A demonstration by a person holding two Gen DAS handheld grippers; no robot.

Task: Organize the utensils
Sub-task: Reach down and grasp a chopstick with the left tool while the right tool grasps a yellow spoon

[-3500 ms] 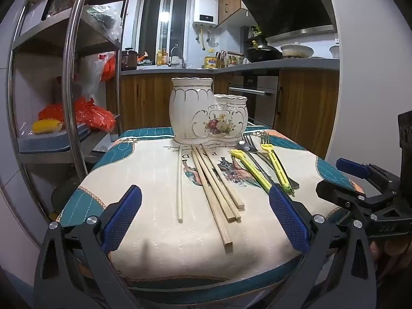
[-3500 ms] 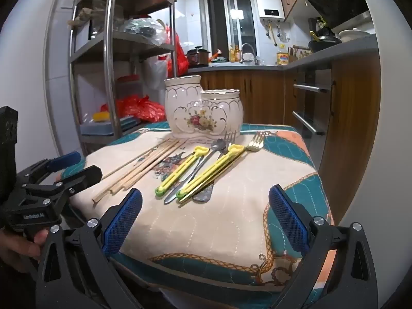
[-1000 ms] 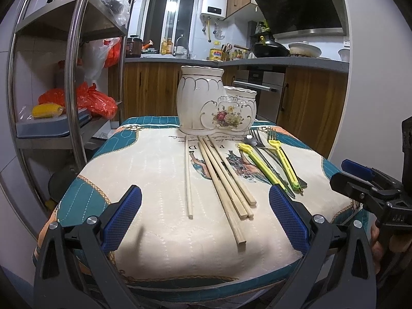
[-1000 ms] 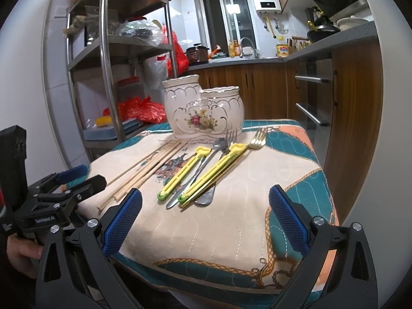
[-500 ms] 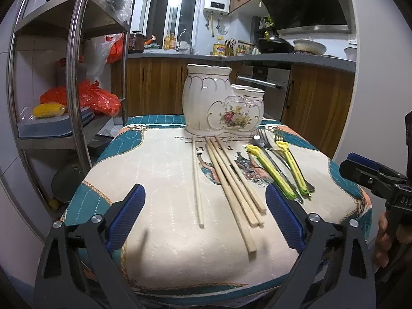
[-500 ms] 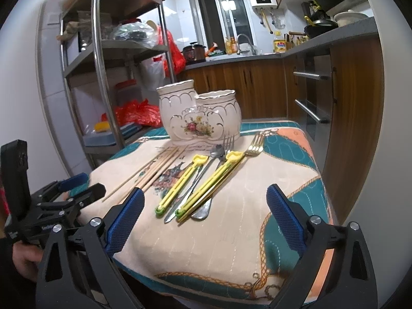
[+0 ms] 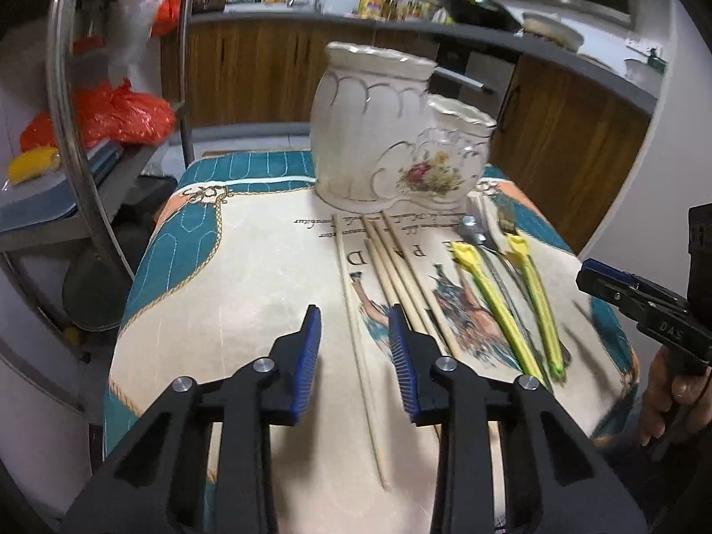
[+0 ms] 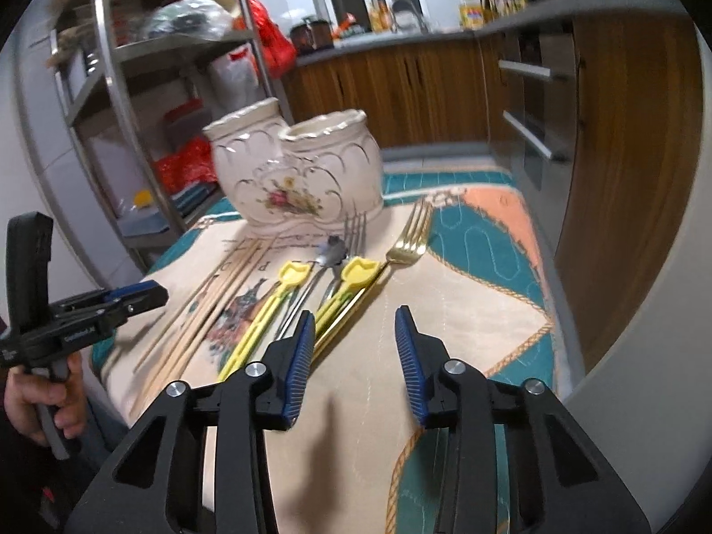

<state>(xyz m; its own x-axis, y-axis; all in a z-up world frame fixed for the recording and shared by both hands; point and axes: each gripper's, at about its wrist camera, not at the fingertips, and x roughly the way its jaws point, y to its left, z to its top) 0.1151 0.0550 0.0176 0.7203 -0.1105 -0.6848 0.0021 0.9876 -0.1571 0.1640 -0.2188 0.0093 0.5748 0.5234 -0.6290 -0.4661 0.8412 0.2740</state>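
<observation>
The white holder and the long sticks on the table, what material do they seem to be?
Holder: likely glazed ceramic, glossy white with gold trim and a painted flower. Sticks: probably bare wood or bamboo chopsticks, pale tan and matte.

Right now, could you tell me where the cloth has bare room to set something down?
Bare cloth lies left of the lone chopstick, out to the teal border, and right of the gold fork, toward the cabinet side. Between the chopsticks, the yellow-handled utensils and the ceramic holder it is crowded.
</observation>
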